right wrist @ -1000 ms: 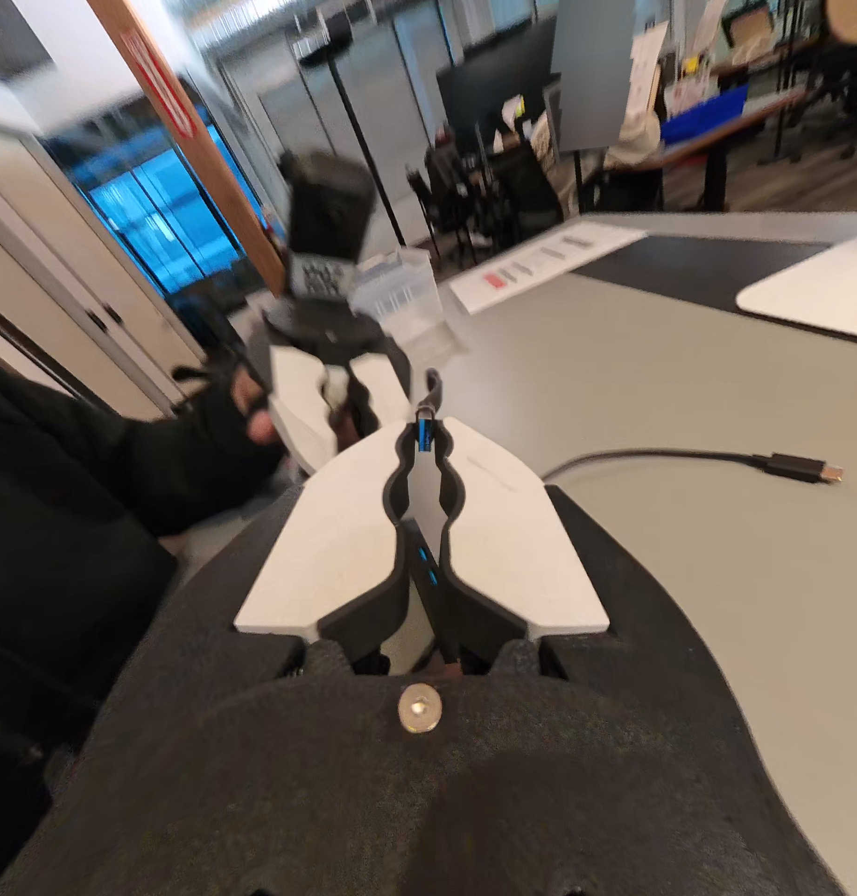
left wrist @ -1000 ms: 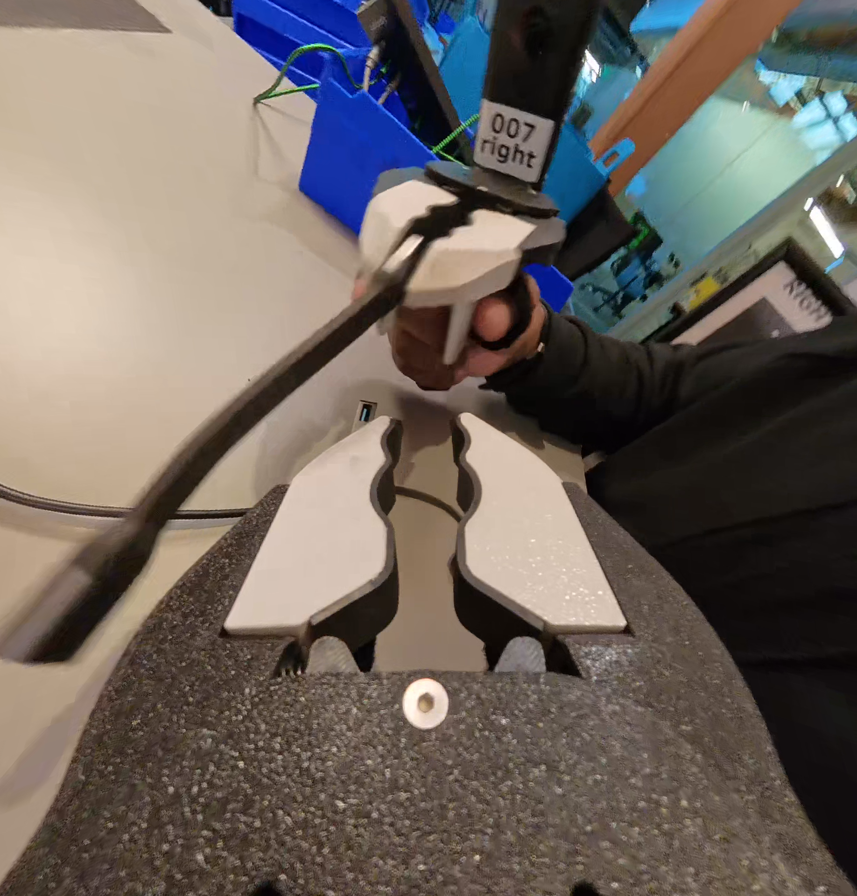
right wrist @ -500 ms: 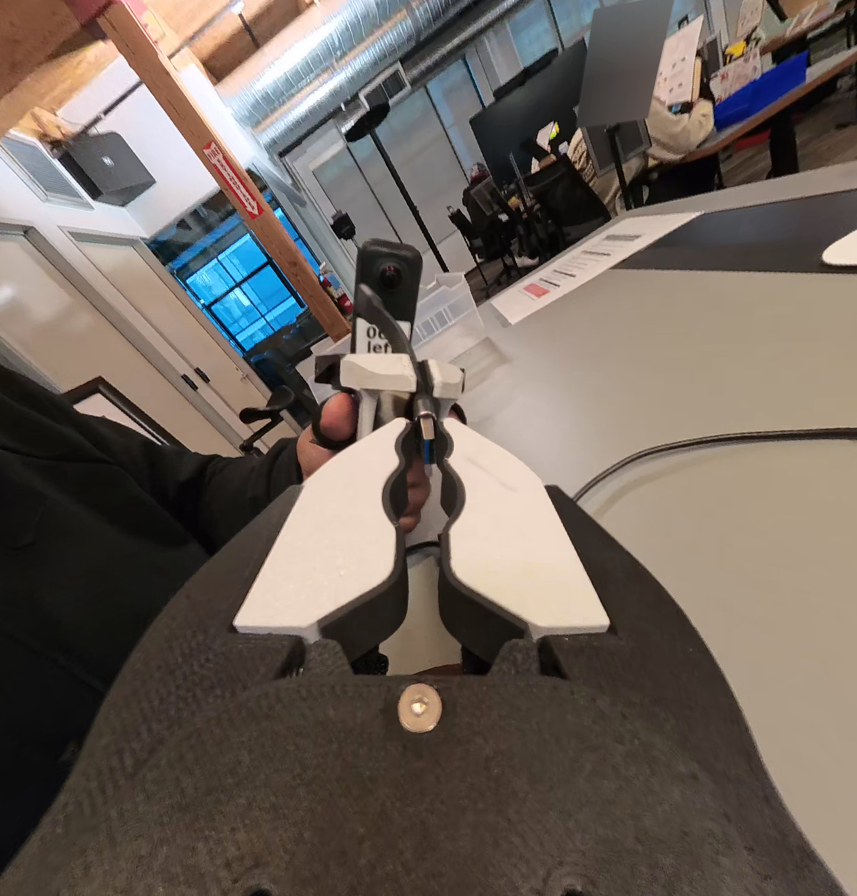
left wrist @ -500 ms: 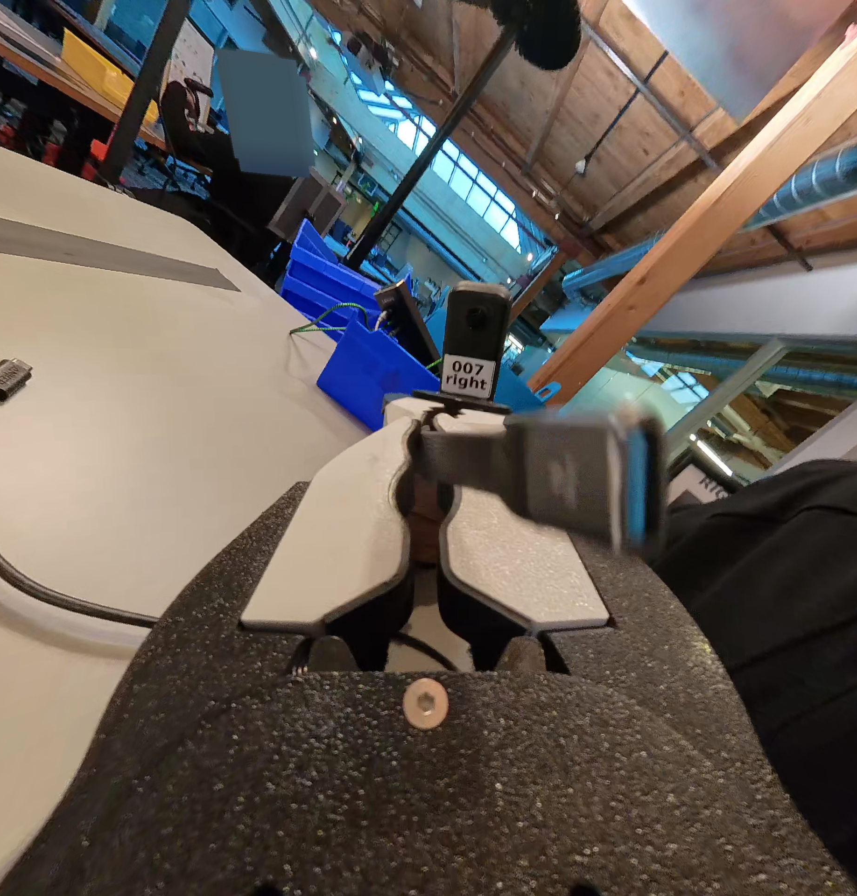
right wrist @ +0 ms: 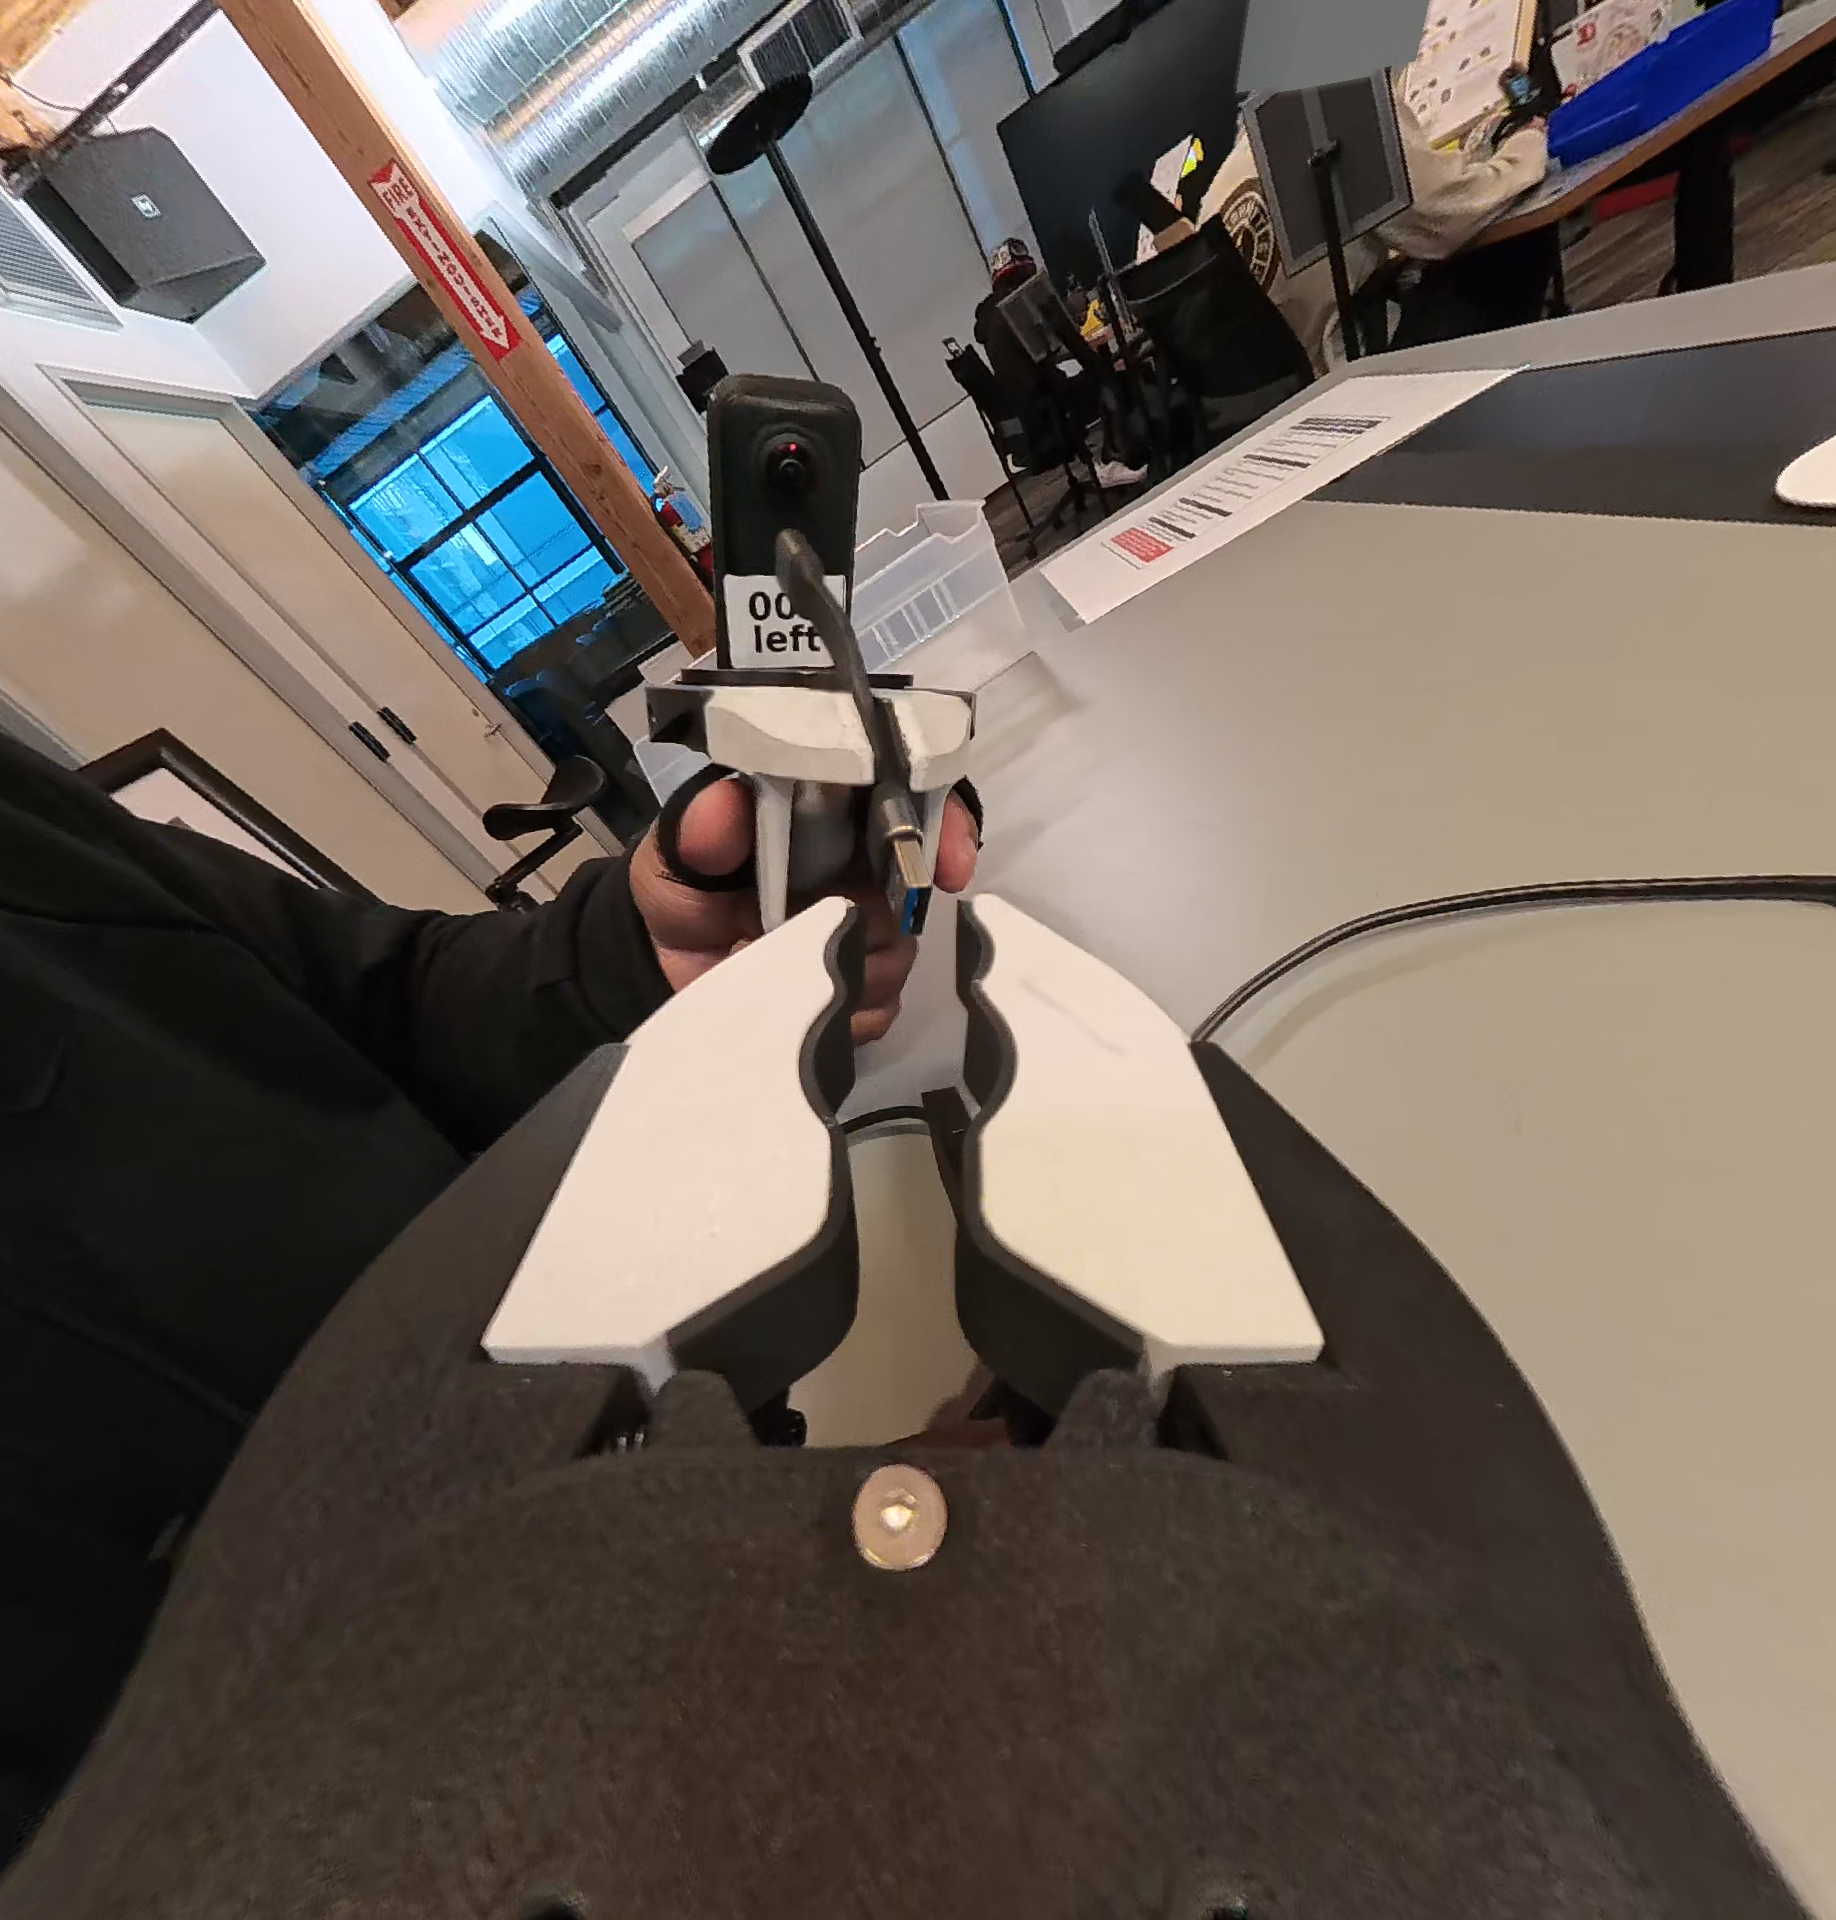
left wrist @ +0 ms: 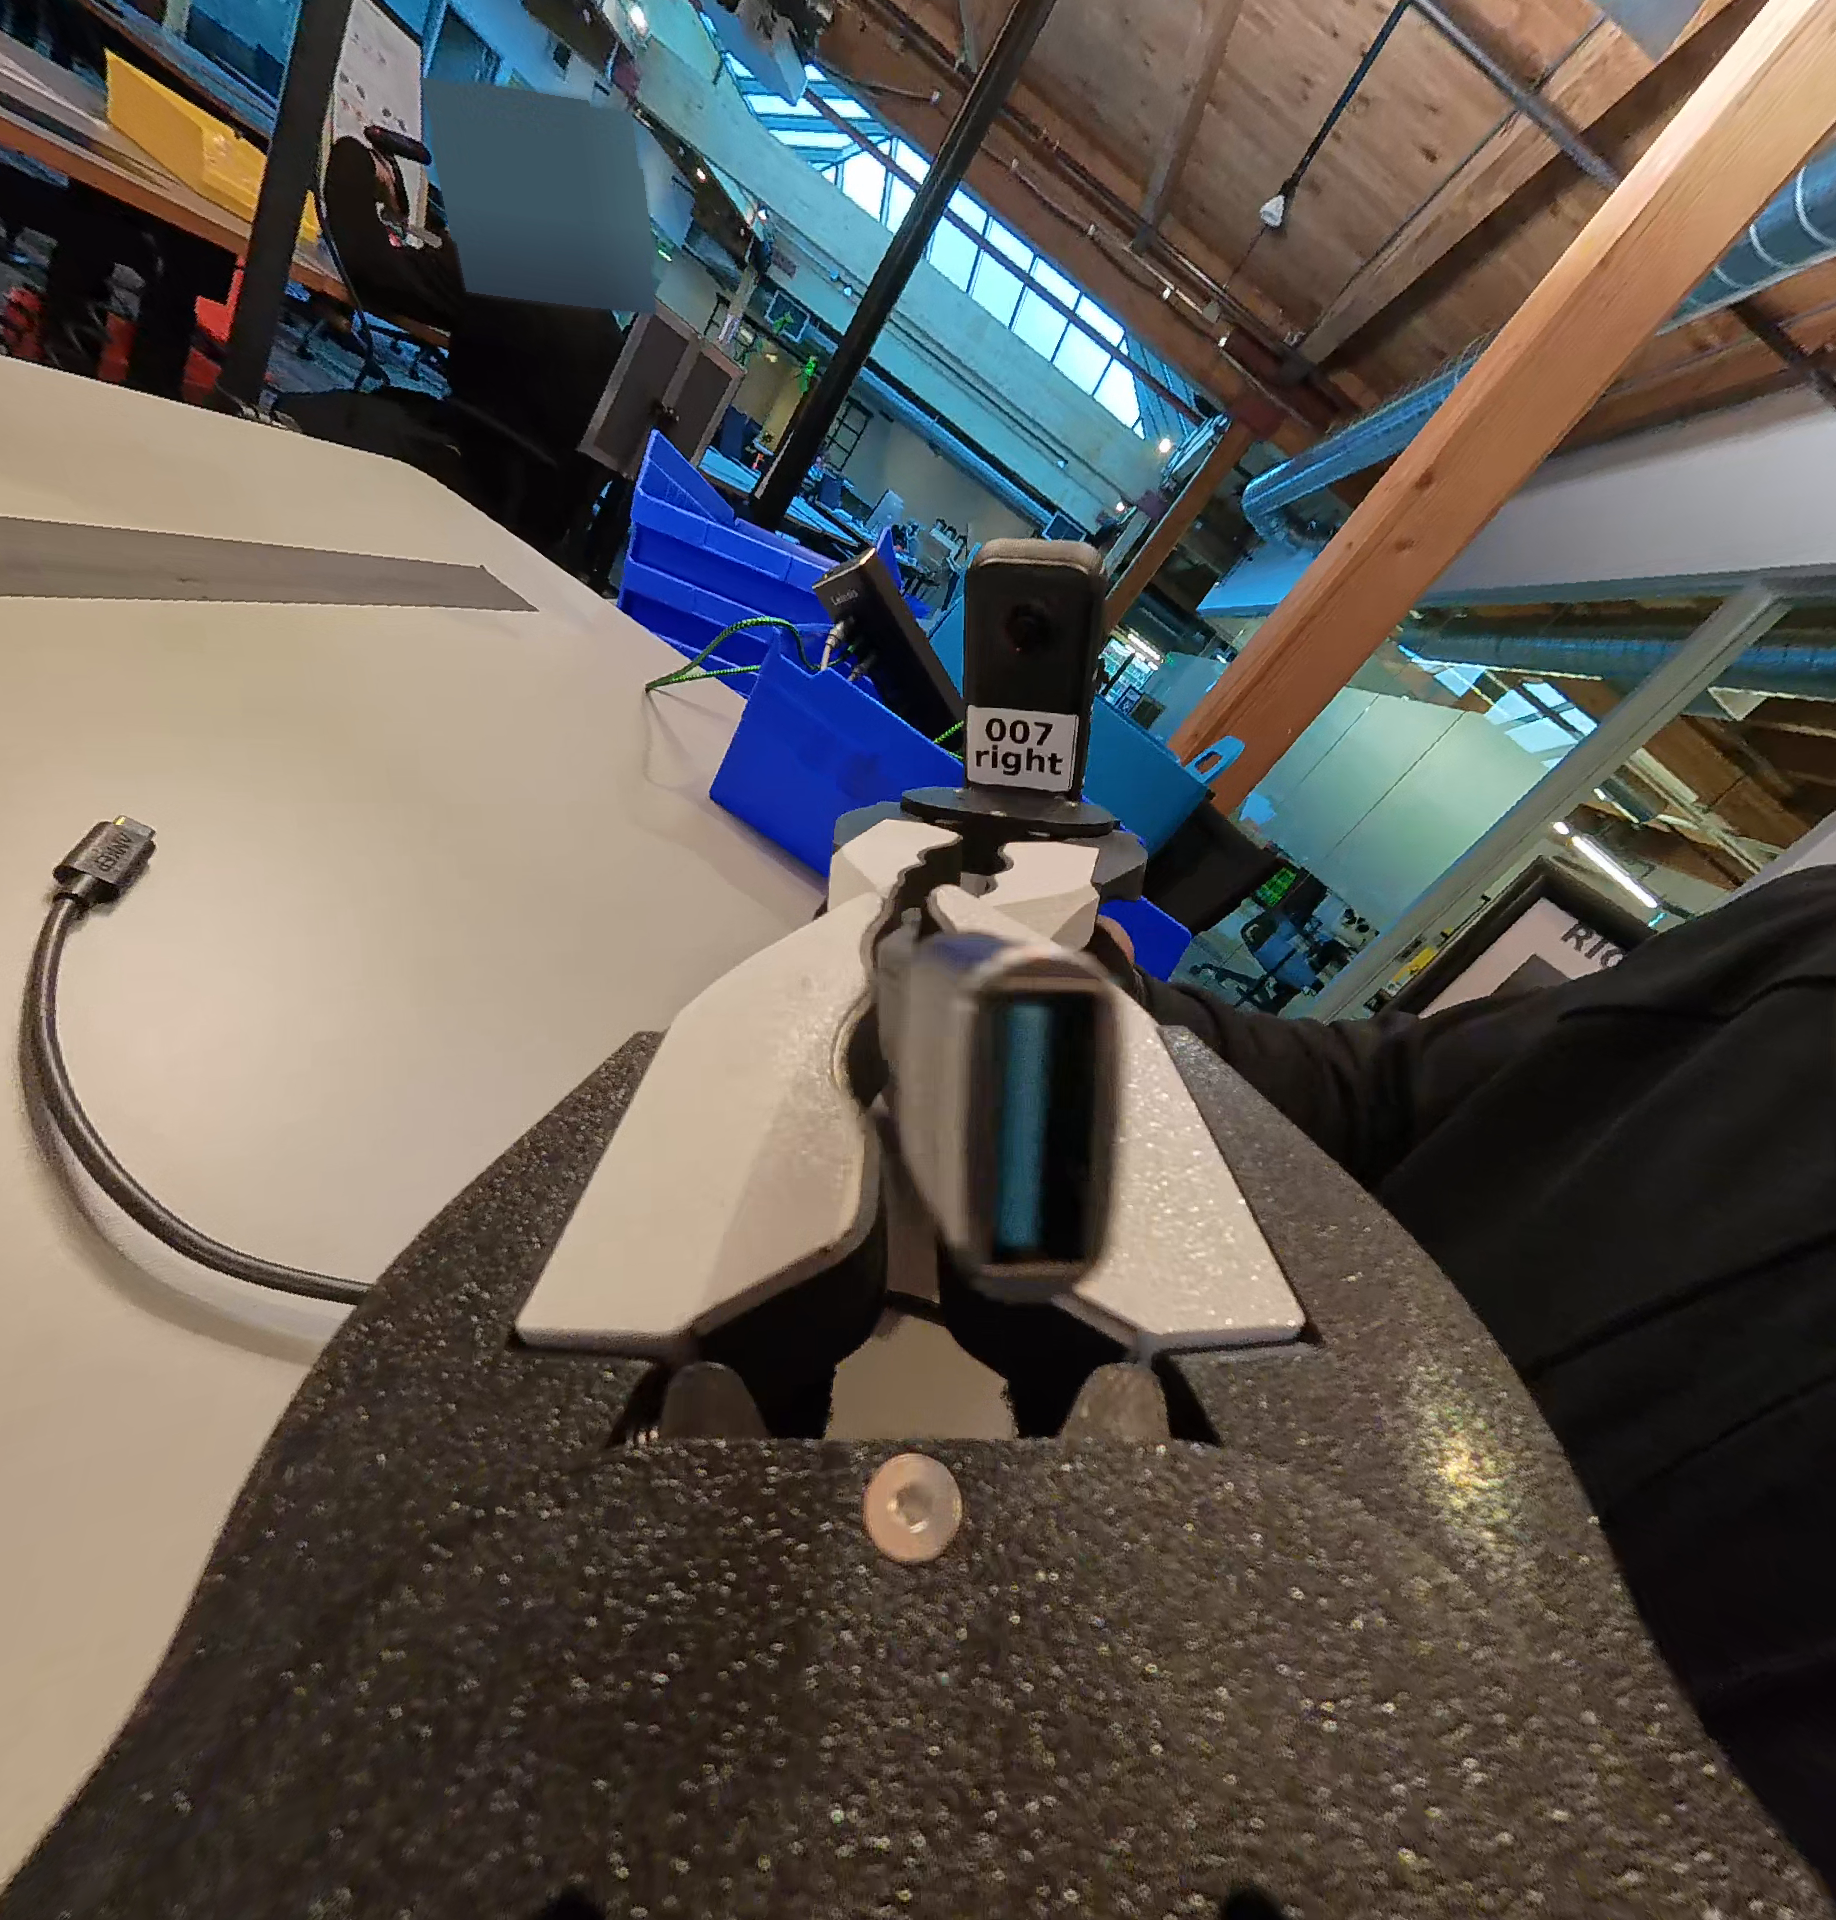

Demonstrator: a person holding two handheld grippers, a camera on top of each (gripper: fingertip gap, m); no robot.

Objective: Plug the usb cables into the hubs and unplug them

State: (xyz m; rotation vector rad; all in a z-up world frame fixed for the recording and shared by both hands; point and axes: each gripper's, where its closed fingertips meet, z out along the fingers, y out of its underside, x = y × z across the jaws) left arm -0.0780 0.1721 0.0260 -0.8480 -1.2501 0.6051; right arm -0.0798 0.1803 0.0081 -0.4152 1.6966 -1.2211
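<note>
usb cable [left wrist: 1039,1122] pinched tight in the left gripper [left wrist: 898,920], grey shell, blue-lined end staring back at the lens. its usb-a plug [right wrist: 909,862], blue-tongued, hangs at those tips, aimed down at the right gripper [right wrist: 903,925], which is spread and seems empty. no hub clearly seen. risk: the plug dangles on bent cord, so it could twist and miss a port. another cable [left wrist: 52,1039] lies on the table [left wrist: 426,831].
</note>
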